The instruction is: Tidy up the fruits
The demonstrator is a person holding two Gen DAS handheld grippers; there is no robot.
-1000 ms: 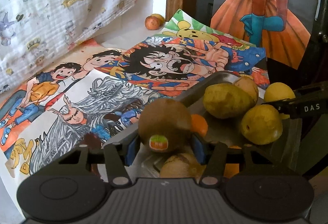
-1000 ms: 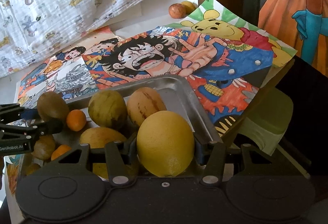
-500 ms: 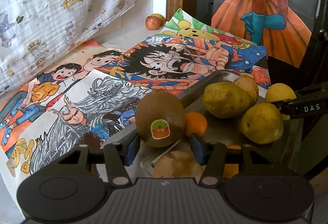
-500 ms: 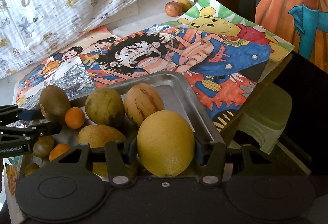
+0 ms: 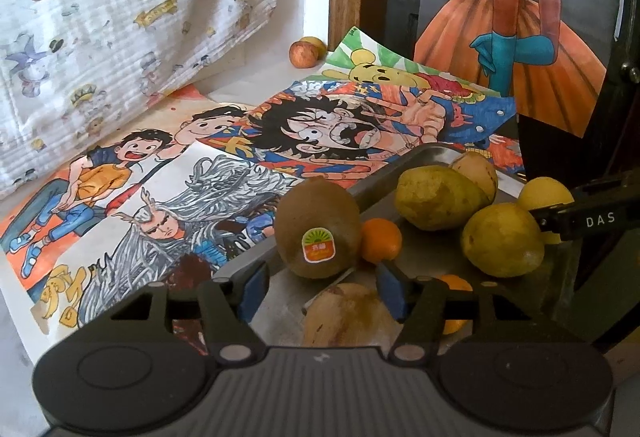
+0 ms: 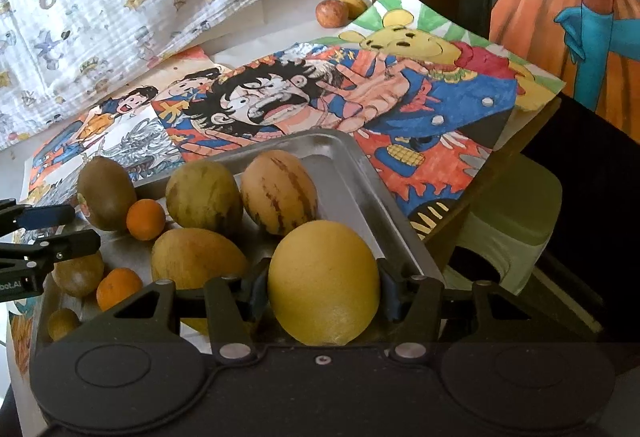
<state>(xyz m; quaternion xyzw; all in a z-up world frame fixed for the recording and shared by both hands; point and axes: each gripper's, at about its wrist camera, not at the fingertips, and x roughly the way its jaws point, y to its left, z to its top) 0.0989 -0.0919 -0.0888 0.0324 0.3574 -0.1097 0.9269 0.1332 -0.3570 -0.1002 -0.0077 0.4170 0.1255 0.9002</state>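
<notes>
Taking the tray (image 6: 372, 193) as landmark and going left to right: at its left edge the left gripper (image 5: 320, 287) stands with jaws wide and empty, its blue pads (image 5: 253, 287) apart on either side of nothing; the kiwi (image 5: 318, 227) sits just ahead of them on the tray, stickered side facing the camera, touching a small orange (image 5: 382, 240) beside it. Below the gripper lies a brownish fruit (image 5: 348, 313), partly hidden. Toward the tray's middle rest a green-yellow fruit (image 6: 204, 195), a striped melon-like fruit (image 6: 279, 192) and a mango (image 6: 196, 259). At the tray's right edge the right gripper (image 6: 323, 295) is closed on the lemon (image 6: 323, 283), pads pressing its two flanks, the fruit apparently just above the tray floor. Far beyond the tray, two small fruits (image 6: 332, 13) lie on the counter near the wooden frame. The lemon looks firm, moderately heavy and waxy, so a grip across its widest middle seems safest; the kiwi is likely softer and fuzzy, less slippery but easily bruised, best taken gently across its short axis.
</notes>
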